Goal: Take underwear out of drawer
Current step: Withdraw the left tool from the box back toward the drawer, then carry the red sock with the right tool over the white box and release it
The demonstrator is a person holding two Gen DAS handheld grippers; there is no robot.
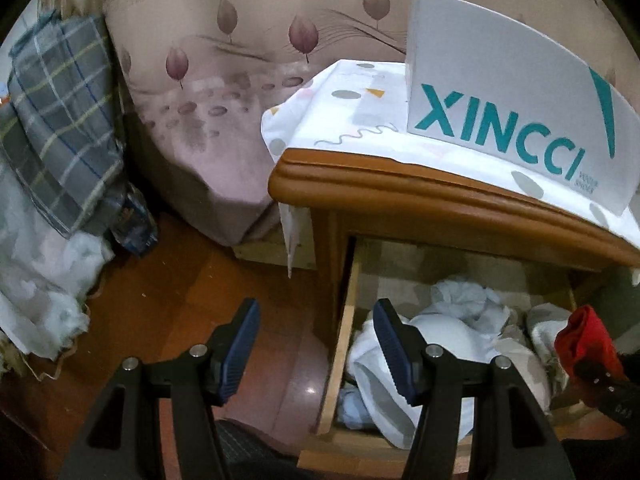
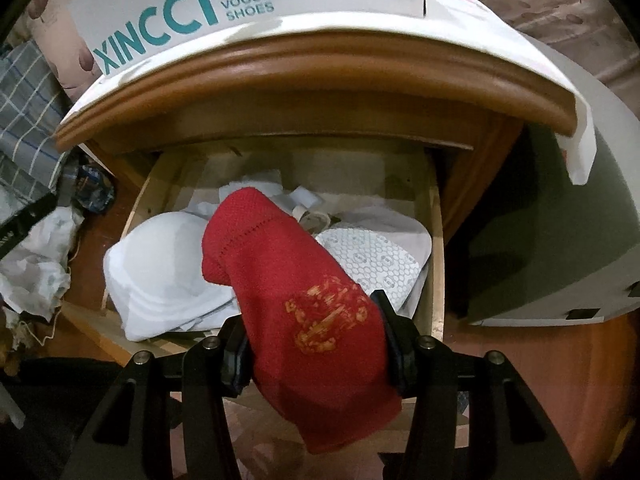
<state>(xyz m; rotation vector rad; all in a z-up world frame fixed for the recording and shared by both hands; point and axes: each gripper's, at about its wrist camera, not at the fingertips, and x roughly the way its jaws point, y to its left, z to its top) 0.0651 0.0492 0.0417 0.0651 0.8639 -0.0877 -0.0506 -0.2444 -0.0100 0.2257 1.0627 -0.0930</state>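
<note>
- The right gripper [image 2: 316, 344] has its two black fingers with blue pads clamped on a piece of red knitted underwear with an orange-gold print [image 2: 296, 292]; the cloth fills the gap between the jaws and hangs out on both sides of them.
- That red garment is held above the front part of the open pale-wood drawer [image 2: 436, 240], lifted off the pile inside it. From the left wrist camera it shows as a red bundle [image 1: 588, 340] at the far right, over the drawer's right side.
- The left gripper [image 1: 316, 344] stands with its jaws wide apart and nothing between them. Its left finger hangs over the reddish-brown wooden floor [image 1: 180, 280], its right finger over the drawer's left edge.
- In the drawer lie a white moulded bra [image 2: 160, 264], crumpled white cloth [image 1: 464, 296], and a white fabric piece with a small dotted hexagon pattern [image 2: 372, 260], all heaped together.
- The drawer belongs to a brown wooden bedside cabinet [image 2: 320, 84] whose top is covered by a white patterned cloth [image 1: 360, 112].
- On that cloth stands a white shoe box printed with teal "XINCCI" lettering [image 1: 500, 92].
- Left of the cabinet are a pink leaf-print bedspread [image 1: 224, 100] and a grey plaid fabric [image 1: 64, 120].
</note>
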